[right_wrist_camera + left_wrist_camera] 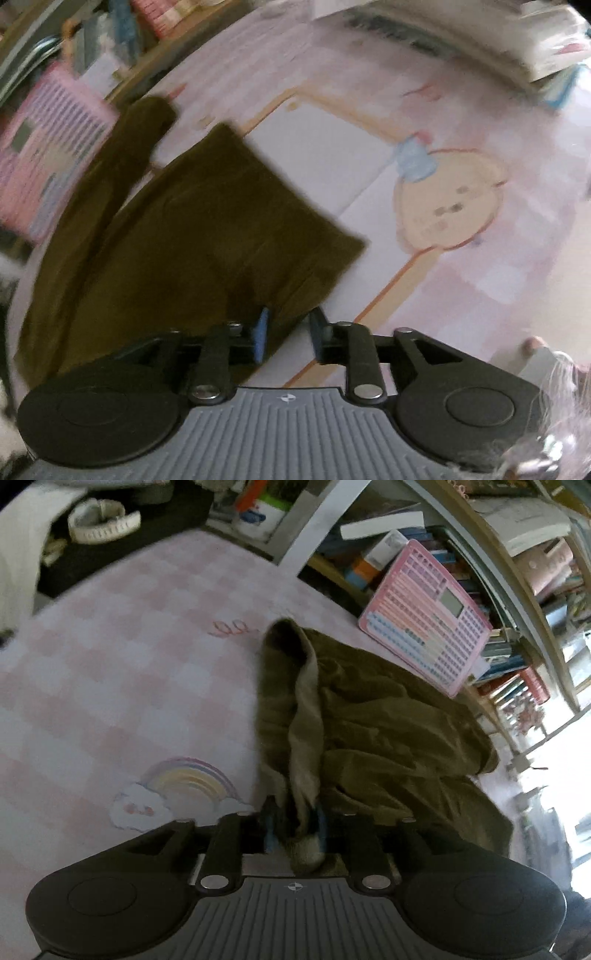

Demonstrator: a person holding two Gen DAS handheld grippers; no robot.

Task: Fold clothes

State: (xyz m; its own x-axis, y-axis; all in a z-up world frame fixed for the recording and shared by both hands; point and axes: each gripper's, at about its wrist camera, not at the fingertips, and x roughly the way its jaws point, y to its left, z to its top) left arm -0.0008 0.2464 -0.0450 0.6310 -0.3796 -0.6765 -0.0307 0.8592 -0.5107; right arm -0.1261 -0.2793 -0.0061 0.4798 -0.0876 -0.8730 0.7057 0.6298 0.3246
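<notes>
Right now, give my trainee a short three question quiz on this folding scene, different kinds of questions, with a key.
1. True or false: the left gripper is pinching the olive garment.
2. The right gripper is: A) shut on the garment, B) open at the garment's edge, C) out of view.
3. Fill in: beside the garment, a pink ____ leans against the bookshelf.

Key: 1 true. 2 B. 3 keyboard.
</notes>
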